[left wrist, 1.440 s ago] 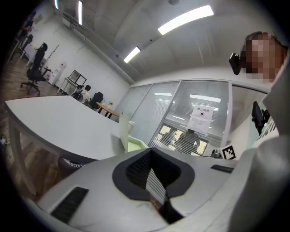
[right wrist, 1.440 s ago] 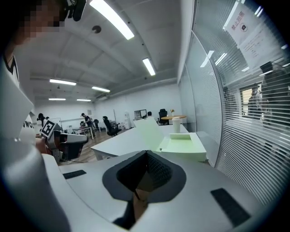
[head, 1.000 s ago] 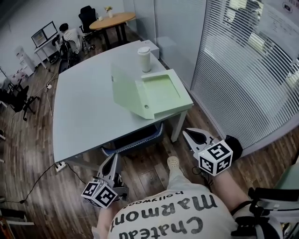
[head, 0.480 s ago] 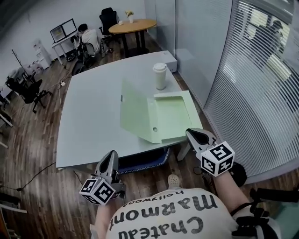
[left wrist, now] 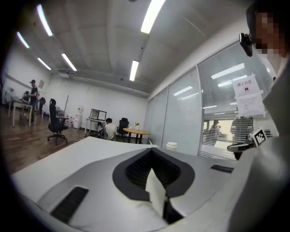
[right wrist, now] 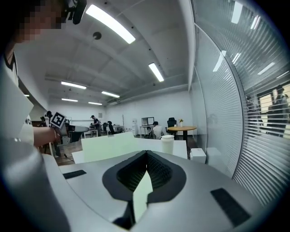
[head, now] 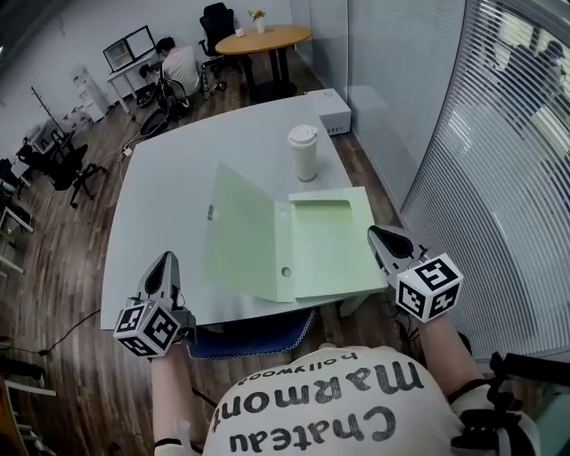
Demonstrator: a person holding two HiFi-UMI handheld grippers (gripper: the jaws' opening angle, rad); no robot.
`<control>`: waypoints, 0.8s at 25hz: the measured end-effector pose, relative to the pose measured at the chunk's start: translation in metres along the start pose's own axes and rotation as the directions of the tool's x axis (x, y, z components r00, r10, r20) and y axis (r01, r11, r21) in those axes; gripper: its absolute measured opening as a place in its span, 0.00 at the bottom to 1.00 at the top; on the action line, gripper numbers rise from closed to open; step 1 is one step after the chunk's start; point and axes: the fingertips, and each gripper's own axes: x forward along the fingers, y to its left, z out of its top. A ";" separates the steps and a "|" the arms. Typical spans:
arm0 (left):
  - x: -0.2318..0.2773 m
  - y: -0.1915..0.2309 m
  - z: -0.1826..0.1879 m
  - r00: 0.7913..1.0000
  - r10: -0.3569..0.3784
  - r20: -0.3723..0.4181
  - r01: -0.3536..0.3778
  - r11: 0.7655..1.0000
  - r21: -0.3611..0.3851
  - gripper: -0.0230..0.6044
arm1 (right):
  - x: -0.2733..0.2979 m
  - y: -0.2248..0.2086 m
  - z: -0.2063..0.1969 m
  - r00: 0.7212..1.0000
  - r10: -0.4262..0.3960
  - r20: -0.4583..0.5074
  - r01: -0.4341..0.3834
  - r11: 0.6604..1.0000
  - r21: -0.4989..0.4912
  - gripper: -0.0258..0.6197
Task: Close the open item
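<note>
Item position: the pale green flat file box (head: 329, 249) lies open on the light grey table (head: 169, 200), at the near right part of the top. Its tray (head: 334, 258) rests flat, with its near edge close to the table's near edge. Its lid (head: 240, 236) stands raised and tilted on the tray's left side.

Right gripper (head: 385, 240): jaws closed together, nothing between them. The tips sit just beside the tray's right edge, near its near right corner; contact cannot be determined. In the right gripper view, the lid shows beyond the closed tips.

Left gripper (head: 164, 270): jaws closed together, empty. It is held over the table's near left edge, apart from the lid, with bare table top between them.

Clearances: the table top left of the lid is bare up to the left edge. A white paper cup with a lid (head: 303, 153) stands upright just beyond the tray's far edge. A small white box (head: 329, 107) sits at the far right corner, beyond the cup.

Room: a glass wall with slatted blinds (head: 499, 134) runs close along the table's right side. The floor is dark wooden boards (head: 53, 356). Farther back stand a round wooden table (head: 263, 37), black office chairs (head: 216, 18) and a seated person (head: 183, 64) at a desk
</note>
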 end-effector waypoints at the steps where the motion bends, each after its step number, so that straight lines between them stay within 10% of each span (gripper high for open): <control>1: 0.013 0.009 0.000 0.999 0.014 -0.037 -0.013 0.999 0.033 0.02 | 0.002 -0.010 0.001 1.000 -0.004 0.006 0.004 1.000 0.003 0.04; 8: 0.105 0.023 -0.029 0.915 -0.033 -0.403 0.110 0.979 0.170 0.02 | 0.012 -0.066 -0.016 0.999 -0.036 0.000 0.036 0.996 0.087 0.04; 15: 0.147 0.015 -0.054 0.858 -0.090 -0.506 0.149 0.986 0.078 0.02 | 0.029 -0.087 -0.022 0.999 -0.040 0.008 0.039 0.993 0.109 0.04; 20: 0.150 -0.027 -0.051 0.829 -0.275 -0.487 0.300 0.954 -0.028 0.02 | 0.028 -0.101 -0.029 0.998 -0.062 0.000 0.061 0.990 0.129 0.04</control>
